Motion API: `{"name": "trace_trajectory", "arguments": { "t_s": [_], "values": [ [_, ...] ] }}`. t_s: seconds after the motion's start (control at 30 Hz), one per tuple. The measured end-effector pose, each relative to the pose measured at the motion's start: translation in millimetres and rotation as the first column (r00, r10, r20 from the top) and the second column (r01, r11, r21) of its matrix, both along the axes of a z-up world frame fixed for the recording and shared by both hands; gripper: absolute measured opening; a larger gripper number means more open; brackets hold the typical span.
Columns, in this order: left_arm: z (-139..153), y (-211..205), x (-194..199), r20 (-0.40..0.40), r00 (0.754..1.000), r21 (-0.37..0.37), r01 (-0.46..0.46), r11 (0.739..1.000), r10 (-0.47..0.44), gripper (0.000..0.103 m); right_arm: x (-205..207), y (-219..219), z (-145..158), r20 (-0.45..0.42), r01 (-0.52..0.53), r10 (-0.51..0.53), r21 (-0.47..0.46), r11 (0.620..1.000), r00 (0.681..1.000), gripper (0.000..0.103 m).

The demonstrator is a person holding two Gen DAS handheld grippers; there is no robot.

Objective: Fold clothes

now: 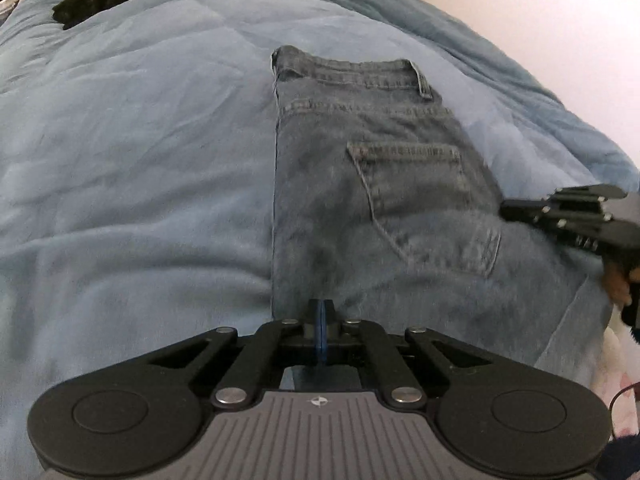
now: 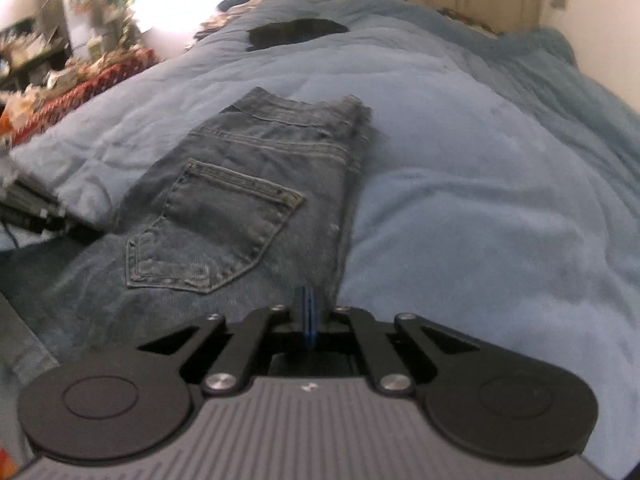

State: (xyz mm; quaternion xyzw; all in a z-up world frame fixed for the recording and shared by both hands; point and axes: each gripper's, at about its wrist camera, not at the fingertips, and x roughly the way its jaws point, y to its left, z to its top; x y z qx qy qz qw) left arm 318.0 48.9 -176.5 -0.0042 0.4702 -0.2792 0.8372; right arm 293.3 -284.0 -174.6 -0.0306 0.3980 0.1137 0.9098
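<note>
Blue jeans (image 1: 360,200) lie on the bed folded lengthwise, waistband at the far end and a back pocket (image 1: 416,200) facing up. My left gripper (image 1: 322,308) hovers over their near part by the left folded edge, its blue pads pressed together with no cloth seen between them. From the right, my right gripper (image 1: 507,210) reaches over the jeans' right side. In the right wrist view the jeans (image 2: 240,200) stretch away from my right gripper (image 2: 307,296), which is shut with nothing visible in it. The blurred left gripper (image 2: 86,232) shows at the left edge.
A light blue blanket (image 1: 140,140) covers the whole bed. A flat black item (image 1: 104,0) lies on it far off, also visible as the black item (image 2: 296,32). A pale wall (image 1: 540,20) borders the bed's right side. A cluttered red-patterned surface (image 2: 80,92) stands beside the bed.
</note>
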Motion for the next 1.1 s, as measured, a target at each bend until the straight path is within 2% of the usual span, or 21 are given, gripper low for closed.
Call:
{"name": "trace_trajectory", "arguments": {
  "t_s": [0.07,0.1,0.2,0.3,0.4,0.5,0.63,0.77,0.8,0.93,0.97,1.0,1.1],
  "values": [
    [8.3,4.1,-5.6,0.004,1.000,-0.011,-0.026,1.000,0.026,0.002,1.6,-1.4,6.5,0.005,0.019,-0.019,0.036,0.999,1.000,0.003],
    [13.1,5.6,-7.6,0.009,0.999,-0.030,-0.038,0.999,0.038,0.002,1.7,-2.7,10.3,0.012,0.023,-0.024,0.051,0.998,1.000,0.011],
    [23.9,1.0,-14.2,0.031,0.998,-0.098,-0.047,0.994,0.051,0.003,-6.6,3.2,27.2,0.039,-0.006,0.002,0.101,0.995,0.999,0.011],
    [21.7,-12.6,-14.9,0.034,0.999,-0.092,-0.033,0.995,0.036,0.005,-9.6,18.0,29.9,0.035,-0.038,0.035,0.103,0.994,0.999,0.011],
    [-2.4,-21.6,-18.9,0.016,0.999,0.038,-0.039,0.999,0.039,0.008,-9.6,25.3,8.1,-0.020,-0.034,0.035,0.048,0.998,0.999,0.010],
    [-17.1,-1.5,-28.1,-0.014,0.996,0.020,-0.086,0.996,0.086,0.003,-20.8,11.8,-12.6,-0.042,-0.021,0.023,0.048,0.999,0.999,0.006],
    [-17.4,22.6,-47.6,-0.031,0.992,-0.009,-0.124,0.992,0.123,0.003,-45.1,0.3,-14.6,-0.026,-0.012,0.012,0.011,1.000,1.000,0.006],
    [-2.4,33.8,-69.3,0.003,0.987,-0.017,-0.159,0.987,0.159,0.002,-63.4,-4.6,-1.6,-0.011,0.029,-0.028,0.036,0.999,1.000,0.007],
    [3.5,33.1,-73.0,0.018,0.986,-0.024,-0.166,0.986,0.167,0.002,-68.7,-3.5,6.0,0.006,0.034,-0.034,0.042,0.999,0.999,0.013],
    [40.0,27.8,-91.4,0.119,0.976,-0.116,-0.169,0.979,0.183,0.004,-88.3,13.7,40.2,0.114,-0.004,-0.006,0.093,0.996,0.994,0.014],
    [49.9,21.2,-94.2,0.144,0.973,-0.153,-0.158,0.976,0.180,0.004,-89.7,22.2,45.4,0.137,-0.018,0.002,0.112,0.994,0.991,0.019],
    [54.9,13.9,-96.8,0.168,0.969,-0.174,-0.152,0.973,0.182,0.005,-90.0,31.0,48.0,0.160,-0.022,0.001,0.131,0.991,0.987,0.029],
    [54.8,-17.8,-95.5,0.214,0.952,-0.201,-0.178,0.963,0.220,0.011,-83.4,56.2,37.1,0.204,0.015,-0.047,0.152,0.988,0.978,0.033]
  ]
}}
